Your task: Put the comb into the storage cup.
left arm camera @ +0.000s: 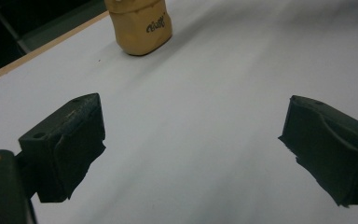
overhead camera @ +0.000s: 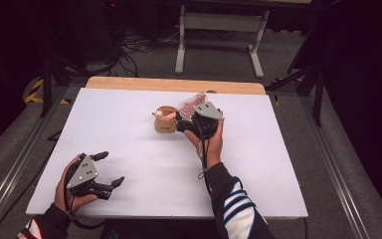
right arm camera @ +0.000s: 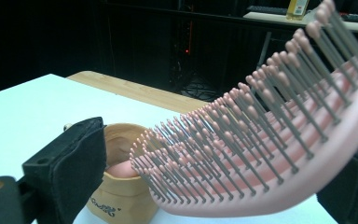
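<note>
Nearest the lens in the right gripper view, a pink hairbrush [right arm camera: 270, 140] spans the frame between the two black jaws, bristles up and toward the camera; the right gripper [overhead camera: 199, 121] looks clamped on its paddle head, though the far jaw is mostly hidden behind the brush, so the exact contact is partly a guess; the handle end dips into a small tan wooden cup [right arm camera: 116, 186] that stands upright on the white table [overhead camera: 129, 129], near the table's middle and toward its far edge; from above, the brush [overhead camera: 191, 103] leans out of the cup [overhead camera: 164, 121] toward the right; the left gripper [overhead camera: 102, 174] rests low near the front left corner, well apart from the cup, its jaws spread wide with nothing between them, and its own camera sees the cup [left arm camera: 140, 25] far ahead across bare table; by my judgement the brush is light, stiff in its plastic body, springy only in the bristles, and somewhat slick; holding across the edges of the solid head or the handle beats pinching bristles, which would flex and let it twist; the cup seems light and easily tipped by a levering handle.
</note>
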The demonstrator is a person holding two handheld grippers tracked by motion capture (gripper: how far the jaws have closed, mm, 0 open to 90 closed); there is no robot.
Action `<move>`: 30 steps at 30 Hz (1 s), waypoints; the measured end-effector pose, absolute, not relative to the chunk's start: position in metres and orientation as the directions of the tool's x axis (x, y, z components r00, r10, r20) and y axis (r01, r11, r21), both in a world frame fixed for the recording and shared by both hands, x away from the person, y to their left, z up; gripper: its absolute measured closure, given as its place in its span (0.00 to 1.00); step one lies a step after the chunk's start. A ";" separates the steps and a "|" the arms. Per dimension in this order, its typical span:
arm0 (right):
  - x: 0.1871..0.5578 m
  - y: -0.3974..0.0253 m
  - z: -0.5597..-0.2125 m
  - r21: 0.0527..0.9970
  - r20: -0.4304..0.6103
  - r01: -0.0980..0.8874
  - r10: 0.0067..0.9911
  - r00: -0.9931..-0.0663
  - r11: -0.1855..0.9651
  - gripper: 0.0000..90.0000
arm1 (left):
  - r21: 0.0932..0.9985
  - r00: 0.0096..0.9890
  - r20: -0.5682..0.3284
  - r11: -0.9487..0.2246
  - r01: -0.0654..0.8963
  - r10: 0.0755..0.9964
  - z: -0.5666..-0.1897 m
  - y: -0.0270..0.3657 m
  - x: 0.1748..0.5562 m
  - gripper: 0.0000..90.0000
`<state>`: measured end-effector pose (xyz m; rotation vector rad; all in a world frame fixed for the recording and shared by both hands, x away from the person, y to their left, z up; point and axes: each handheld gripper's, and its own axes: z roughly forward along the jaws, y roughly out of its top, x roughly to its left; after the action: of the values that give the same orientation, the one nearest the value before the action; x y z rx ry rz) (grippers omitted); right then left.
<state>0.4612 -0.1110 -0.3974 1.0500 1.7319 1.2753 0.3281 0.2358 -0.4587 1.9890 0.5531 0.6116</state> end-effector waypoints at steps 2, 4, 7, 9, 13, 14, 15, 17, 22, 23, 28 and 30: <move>0.461 -0.111 -0.397 0.967 -0.090 0.185 0.913 -0.397 0.176 0.07 | 0.884 0.773 0.192 -0.449 0.131 0.604 -0.459 0.236 0.328 0.07; 0.460 -0.112 -0.396 0.967 -0.097 0.178 0.913 -0.396 0.180 0.07 | 0.883 0.774 0.194 -0.450 0.130 0.602 -0.459 0.236 0.328 0.07; 0.458 -0.113 -0.396 0.967 -0.105 0.174 0.915 -0.389 0.185 0.08 | 0.885 0.771 0.193 -0.447 0.130 0.607 -0.458 0.238 0.329 0.07; 0.456 -0.113 -0.395 0.965 -0.122 0.169 0.913 -0.389 0.201 0.08 | 0.885 0.769 0.194 -0.447 0.131 0.609 -0.458 0.238 0.329 0.07; 0.453 -0.114 -0.393 0.965 -0.136 0.156 0.910 -0.392 0.211 0.08 | 0.884 0.770 0.195 -0.449 0.130 0.608 -0.458 0.238 0.329 0.07; 0.453 -0.114 -0.393 0.965 -0.136 0.156 0.910 -0.392 0.211 0.08 | 0.884 0.770 0.195 -0.449 0.130 0.608 -0.458 0.238 0.329 0.07; 0.453 -0.115 -0.393 0.965 -0.137 0.156 0.909 -0.393 0.213 0.08 | 0.884 0.771 0.193 -0.448 0.131 0.607 -0.458 0.238 0.329 0.07; 0.452 -0.116 -0.392 0.964 -0.141 0.153 0.908 -0.394 0.216 0.08 | 0.884 0.771 0.194 -0.448 0.129 0.606 -0.458 0.238 0.329 0.07; 0.450 -0.118 -0.389 0.964 -0.151 0.143 0.906 -0.396 0.223 0.09 | 0.884 0.773 0.190 -0.448 0.134 0.606 -0.458 0.238 0.329 0.07; 0.449 -0.119 -0.389 0.963 -0.154 0.143 0.905 -0.397 0.227 0.09 | 0.883 0.773 0.190 -0.449 0.135 0.605 -0.458 0.237 0.330 0.07; 0.447 -0.122 -0.386 0.963 -0.159 0.137 0.901 -0.403 0.231 0.08 | 0.884 0.774 0.187 -0.448 0.136 0.605 -0.459 0.238 0.330 0.07; 0.447 -0.123 -0.386 0.961 -0.164 0.140 0.898 -0.409 0.239 0.08 | 0.884 0.773 0.187 -0.448 0.137 0.606 -0.459 0.237 0.329 0.07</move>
<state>0.4468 -0.1228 -0.3861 0.9646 1.7393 1.2363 0.3295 0.2373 -0.4588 1.9918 0.5579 0.6060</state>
